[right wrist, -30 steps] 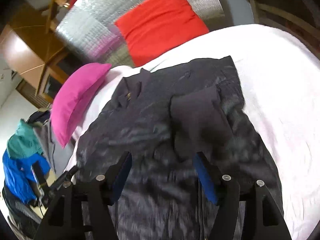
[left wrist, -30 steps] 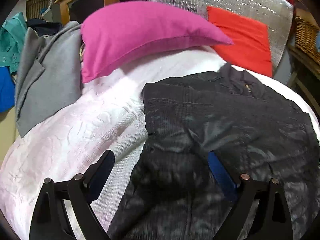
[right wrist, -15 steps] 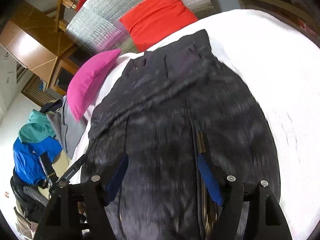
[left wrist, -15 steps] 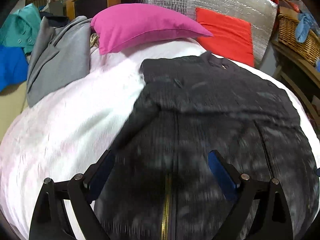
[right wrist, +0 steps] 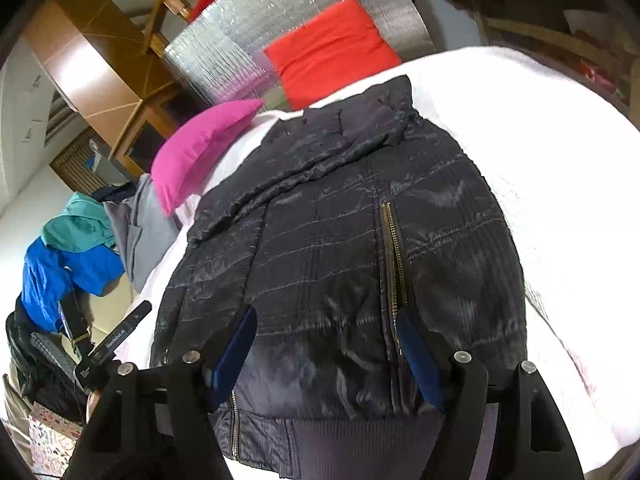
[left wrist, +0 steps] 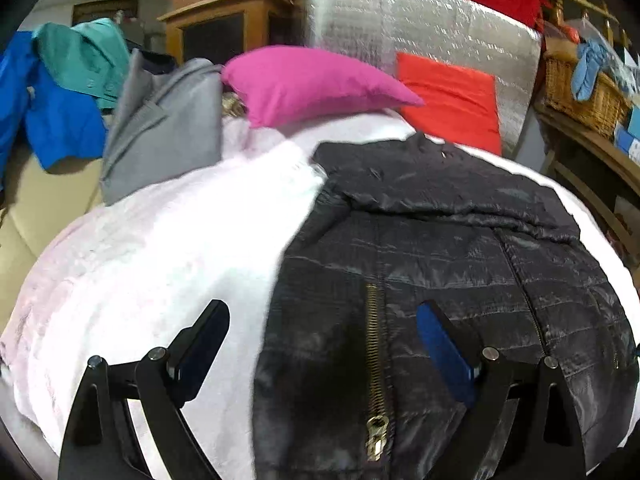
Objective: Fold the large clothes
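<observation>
Presently: black quilted jacket (right wrist: 340, 248) flat on white bedspread (right wrist: 540, 168), ahead of and beneath both claws. Left gripper (left wrist: 322, 334) spread, empty; right gripper (right wrist: 326, 344) likewise. Advice: pinch hem corners evenly, fold toward collar.

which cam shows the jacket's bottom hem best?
Right wrist: the ribbed hem of the jacket runs across the frame, below the open gripper. Left wrist shows the jacket and zipper, but its hem is cut off.
</observation>
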Available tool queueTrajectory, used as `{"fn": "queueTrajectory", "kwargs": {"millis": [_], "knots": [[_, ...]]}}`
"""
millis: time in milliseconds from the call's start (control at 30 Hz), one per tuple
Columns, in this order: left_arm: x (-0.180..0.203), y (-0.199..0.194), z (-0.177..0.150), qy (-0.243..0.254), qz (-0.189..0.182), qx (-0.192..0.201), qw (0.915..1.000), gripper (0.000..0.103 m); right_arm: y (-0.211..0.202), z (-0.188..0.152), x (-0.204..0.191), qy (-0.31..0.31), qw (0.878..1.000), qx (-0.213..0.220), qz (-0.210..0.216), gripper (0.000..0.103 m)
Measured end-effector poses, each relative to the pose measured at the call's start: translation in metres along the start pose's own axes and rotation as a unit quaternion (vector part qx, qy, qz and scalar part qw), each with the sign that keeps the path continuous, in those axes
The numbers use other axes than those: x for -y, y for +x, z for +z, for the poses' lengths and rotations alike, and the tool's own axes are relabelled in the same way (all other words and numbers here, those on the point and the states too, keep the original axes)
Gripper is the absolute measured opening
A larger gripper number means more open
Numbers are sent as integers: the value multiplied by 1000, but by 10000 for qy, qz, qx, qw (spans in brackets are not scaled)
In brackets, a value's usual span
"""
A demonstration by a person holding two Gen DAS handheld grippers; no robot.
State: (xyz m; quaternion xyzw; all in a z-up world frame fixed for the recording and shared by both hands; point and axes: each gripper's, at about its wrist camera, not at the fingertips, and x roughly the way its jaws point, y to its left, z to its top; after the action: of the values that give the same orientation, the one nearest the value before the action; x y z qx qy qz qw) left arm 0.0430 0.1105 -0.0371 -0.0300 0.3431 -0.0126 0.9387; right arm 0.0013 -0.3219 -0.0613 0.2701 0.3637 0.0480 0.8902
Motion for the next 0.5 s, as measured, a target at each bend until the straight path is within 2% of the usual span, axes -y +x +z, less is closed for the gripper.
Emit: {"fn": "queueTrajectory", "kwargs": {"millis": [100, 300, 500], "knots": [[-11, -8, -4, -117, 56, 126, 9998, 95, -5, -5, 5, 136, 9998, 57, 99, 75], [-23, -5, -15, -160, 156, 77, 9997, 95, -7, -12, 11, 306, 9992, 87, 230, 76], [-34, -4, -17, -483, 115, 53, 9988, 95, -5, -19, 19, 415, 9988, 84, 265, 76]]}}
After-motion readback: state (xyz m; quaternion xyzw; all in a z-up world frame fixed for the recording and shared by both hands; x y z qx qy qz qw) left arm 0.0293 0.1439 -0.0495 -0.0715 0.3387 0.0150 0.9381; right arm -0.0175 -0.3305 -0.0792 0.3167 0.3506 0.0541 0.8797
